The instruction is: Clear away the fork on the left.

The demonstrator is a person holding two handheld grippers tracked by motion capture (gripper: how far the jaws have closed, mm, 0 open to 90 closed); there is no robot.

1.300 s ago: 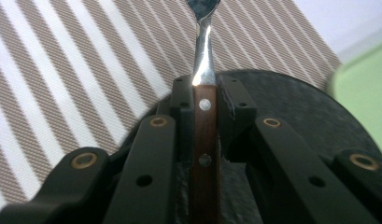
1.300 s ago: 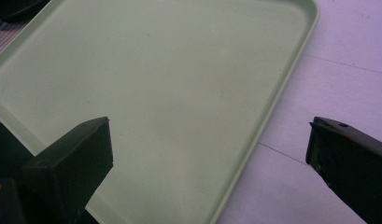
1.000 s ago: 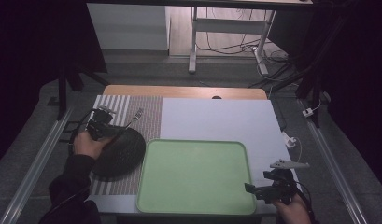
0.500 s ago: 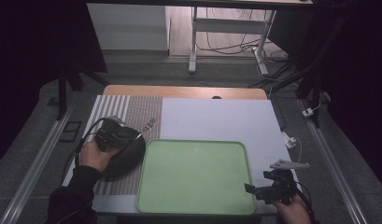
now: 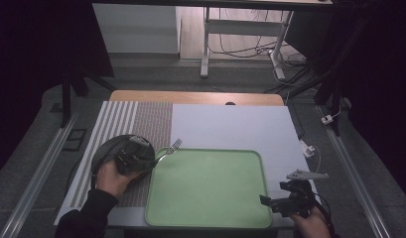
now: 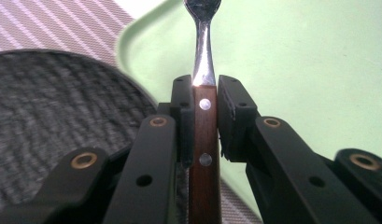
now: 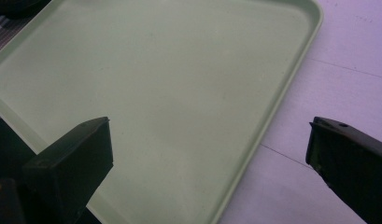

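My left gripper is shut on a fork with a wooden handle. It hovers over a dark round plate, and the tines reach the far left corner of the green tray. In the left gripper view the pads clamp the brown handle near its metal neck, with the left gripper pointing over the green tray and the plate to its left. My right gripper stands open at the tray's near right corner. Its jaws are spread wide above the tray, with nothing between them.
A striped placemat lies under the plate on the left. The white tabletop stretches behind the tray, with a wooden strip at the far edge. A cable and plug lie off the right side.
My left hand has carried the fork rightward from the placemat's left edge, across the plate, to the tray's left edge. The right gripper has stayed still.
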